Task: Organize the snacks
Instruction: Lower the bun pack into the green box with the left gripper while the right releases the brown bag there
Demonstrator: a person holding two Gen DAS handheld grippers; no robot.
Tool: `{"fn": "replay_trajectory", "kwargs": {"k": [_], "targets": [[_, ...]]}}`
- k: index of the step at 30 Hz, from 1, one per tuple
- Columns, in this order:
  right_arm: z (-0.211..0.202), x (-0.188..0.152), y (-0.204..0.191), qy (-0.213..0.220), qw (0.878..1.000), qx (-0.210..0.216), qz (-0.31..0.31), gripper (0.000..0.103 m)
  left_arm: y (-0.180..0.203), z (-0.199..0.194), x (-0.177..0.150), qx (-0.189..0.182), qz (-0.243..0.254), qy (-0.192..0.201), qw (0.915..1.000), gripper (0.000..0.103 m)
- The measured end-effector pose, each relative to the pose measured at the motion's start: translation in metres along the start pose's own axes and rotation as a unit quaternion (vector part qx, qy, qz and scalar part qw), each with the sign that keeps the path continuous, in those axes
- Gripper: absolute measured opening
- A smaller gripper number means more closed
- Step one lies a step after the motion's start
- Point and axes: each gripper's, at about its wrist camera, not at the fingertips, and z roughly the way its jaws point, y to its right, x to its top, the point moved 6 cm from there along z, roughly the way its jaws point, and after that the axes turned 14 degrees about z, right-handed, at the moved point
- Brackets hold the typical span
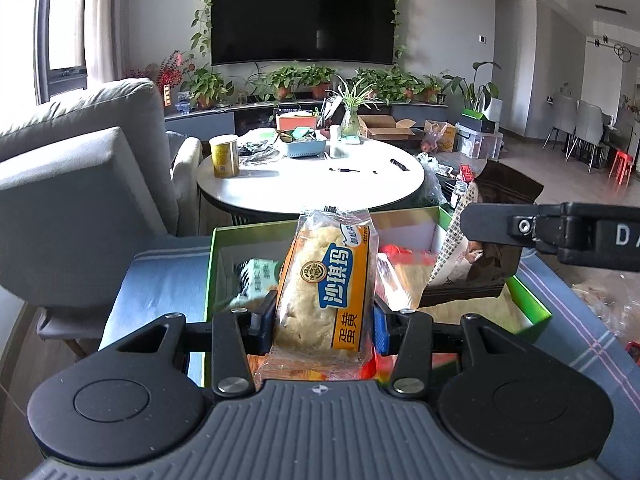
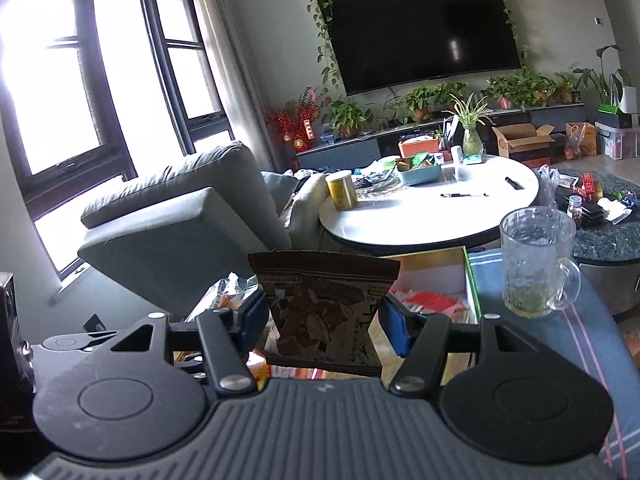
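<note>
Left gripper (image 1: 324,320) clamped on a wrapped cake (image 1: 326,276), frame centre, above the green box (image 1: 532,300). Right gripper (image 2: 322,316) clamped across a dark snack pouch (image 2: 324,308). Both look light and crushable with slick film; hold mid-body, gently. Glass mug (image 2: 536,260) stands right of the box, a knock risk.

Clear-wrapped yellow pastry (image 1: 326,280) and dark brown snack pouch (image 2: 324,316), both upright above the green-rimmed box (image 1: 532,300).

Orange-yellow pastry pkt (image 1: 324,280), dark brown pouch (image 2: 324,316), prob. green-edged box (image 1: 532,300)
</note>
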Motion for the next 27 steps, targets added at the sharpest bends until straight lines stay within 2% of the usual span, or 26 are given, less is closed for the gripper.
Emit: {"fn": "replay_trajectory", "kwargs": {"k": [13, 16, 25, 27], "targets": [[0.039, 0.035, 0.03, 0.031, 0.999, -0.03, 0.031, 0.069, -0.009, 0.07, 0.019, -0.003, 0.015, -0.017, 0.9997, 0.042], [0.05, 0.035, 0.034, 0.026, 0.999, -0.037, 0.031, 0.069, -0.002, 0.079, 0.016, -0.016, 0.022, -0.025, 0.9993, 0.042], [0.073, 0.025, 0.034, -0.007, 0.999, -0.033, 0.039, 0.069, -0.002, 0.095, 0.015, -0.014, 0.03, -0.038, 0.9987, 0.042], [0.075, 0.023, 0.032, -0.012, 0.999, -0.03, 0.04, 0.069, -0.003, 0.098, 0.015, -0.012, 0.032, -0.042, 0.9985, 0.046]]}}
